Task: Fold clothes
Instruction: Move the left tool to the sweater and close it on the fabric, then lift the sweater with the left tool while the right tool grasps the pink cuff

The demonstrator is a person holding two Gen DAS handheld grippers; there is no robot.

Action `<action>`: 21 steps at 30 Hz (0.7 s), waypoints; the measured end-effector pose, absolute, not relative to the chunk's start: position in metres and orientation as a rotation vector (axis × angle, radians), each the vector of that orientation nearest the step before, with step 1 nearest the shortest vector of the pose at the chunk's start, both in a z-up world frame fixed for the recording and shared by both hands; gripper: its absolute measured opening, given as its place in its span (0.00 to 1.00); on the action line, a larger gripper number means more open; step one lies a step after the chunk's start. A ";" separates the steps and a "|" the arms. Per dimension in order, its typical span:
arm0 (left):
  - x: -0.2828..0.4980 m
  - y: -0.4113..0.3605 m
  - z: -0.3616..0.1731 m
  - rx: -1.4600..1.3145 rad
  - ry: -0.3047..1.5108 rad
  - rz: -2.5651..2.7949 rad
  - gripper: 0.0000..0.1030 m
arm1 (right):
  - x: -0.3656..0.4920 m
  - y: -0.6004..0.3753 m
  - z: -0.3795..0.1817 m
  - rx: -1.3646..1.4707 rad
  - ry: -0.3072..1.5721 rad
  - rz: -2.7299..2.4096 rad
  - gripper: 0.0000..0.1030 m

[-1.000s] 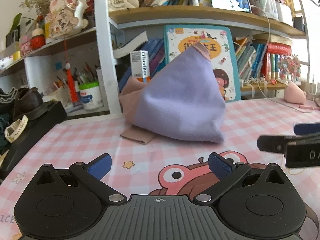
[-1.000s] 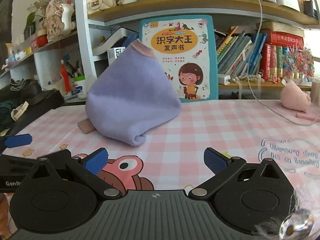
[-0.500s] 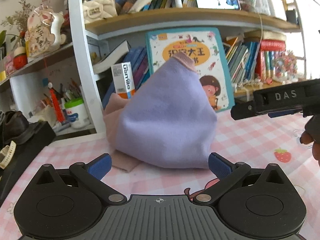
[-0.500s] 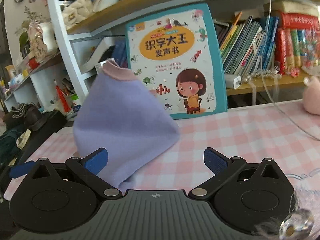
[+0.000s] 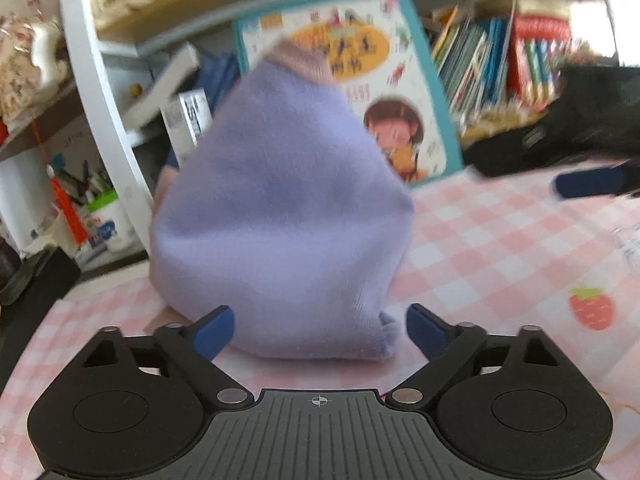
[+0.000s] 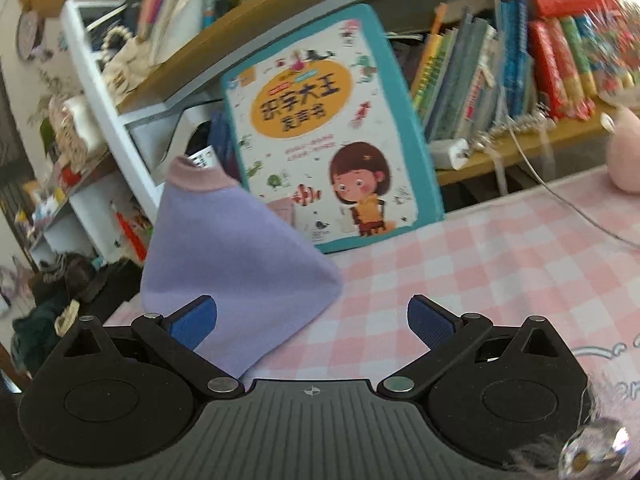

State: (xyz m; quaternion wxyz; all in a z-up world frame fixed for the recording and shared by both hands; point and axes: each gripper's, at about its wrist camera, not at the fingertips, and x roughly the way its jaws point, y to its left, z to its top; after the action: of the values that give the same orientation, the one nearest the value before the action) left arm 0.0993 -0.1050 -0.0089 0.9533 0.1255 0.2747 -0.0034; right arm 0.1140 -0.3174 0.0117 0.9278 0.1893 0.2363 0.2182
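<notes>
A lilac garment [image 5: 280, 216] with a pink cuff at its top stands in a cone-shaped heap on the pink checked tablecloth [image 5: 492, 248]. My left gripper [image 5: 320, 330] is open, and the heap's lower edge lies between its blue fingertips. My right gripper [image 6: 312, 322] is open and empty; the garment [image 6: 236, 268] lies just ahead and to the left of it, its near corner behind the left fingertip. The right gripper also shows at the right edge of the left wrist view [image 5: 592, 184].
A teal children's book [image 6: 328, 148] leans against the bookshelf behind the garment. Shelves of books [image 6: 520, 68] fill the back right. A white shelf post [image 5: 100, 96], pen cups and dark shoes [image 6: 60, 280] stand at the left. A pink object [image 6: 624, 156] and a cable lie at the right.
Both grippers have moved forward toward the garment, which now looms much larger. The left gripper's fingertips have reached its lower edge. The right gripper has tilted and swung to the garment's right.
</notes>
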 end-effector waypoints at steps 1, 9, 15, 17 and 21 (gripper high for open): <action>0.104 -0.104 -0.010 0.240 0.567 -0.005 0.83 | 0.115 -0.319 0.011 0.393 0.487 0.450 1.00; 0.099 -0.077 -0.003 0.091 0.527 0.013 0.30 | 0.116 -0.321 0.006 0.424 0.521 0.502 1.00; 0.067 -0.051 0.019 0.006 0.500 -0.011 0.12 | 0.110 -0.308 0.007 0.406 0.530 0.577 1.00; 0.054 -0.045 0.023 -0.002 0.496 -0.016 0.10 | 0.108 -0.303 0.007 0.406 0.544 0.607 1.00; 0.029 -0.036 0.028 -0.038 0.488 -0.030 0.06 | 0.103 -0.289 0.007 0.362 0.552 0.647 1.00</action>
State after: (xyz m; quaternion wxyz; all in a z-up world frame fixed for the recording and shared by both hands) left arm 0.0288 -0.0362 0.0283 0.9701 -0.0190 0.2416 -0.0149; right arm 0.1028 -0.2894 0.0073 0.8951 0.1744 0.2662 0.3122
